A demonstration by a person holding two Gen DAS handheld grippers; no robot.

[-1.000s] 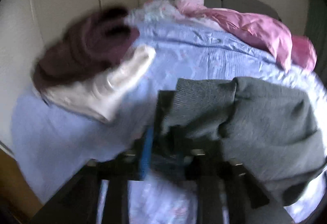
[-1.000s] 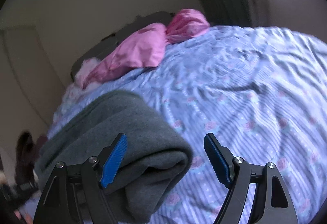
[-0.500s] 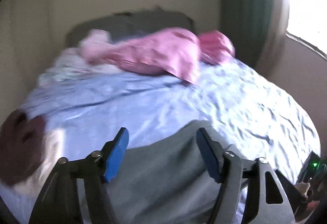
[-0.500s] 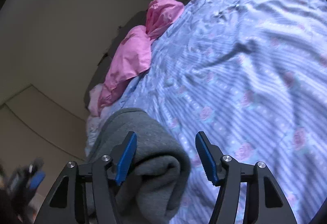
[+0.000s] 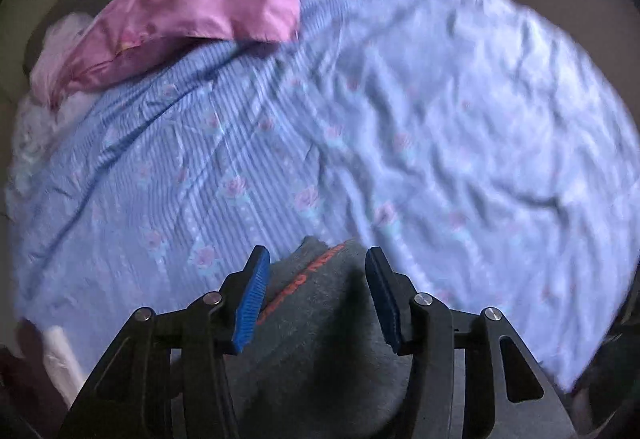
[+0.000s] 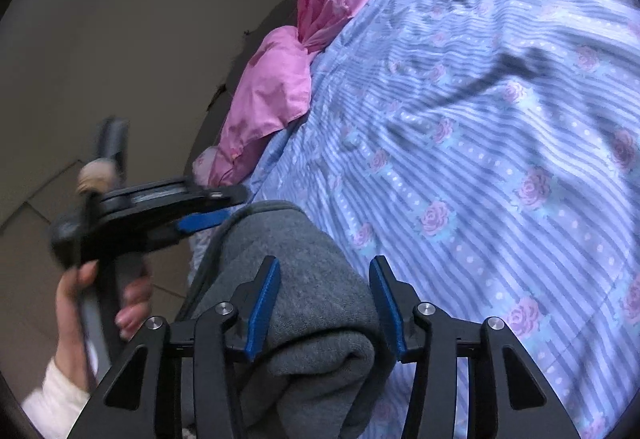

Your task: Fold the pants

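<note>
Thick, folded grey fleece pants (image 6: 304,279) lie on the wrinkled blue striped rose-print bedsheet (image 5: 400,119), between both grippers' released jaws.

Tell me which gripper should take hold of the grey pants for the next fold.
Probably the right gripper: its open fingers sit on either side of the thick folded end of the grey pants. The left gripper, also open, has only a narrow tip between its fingers.
</note>
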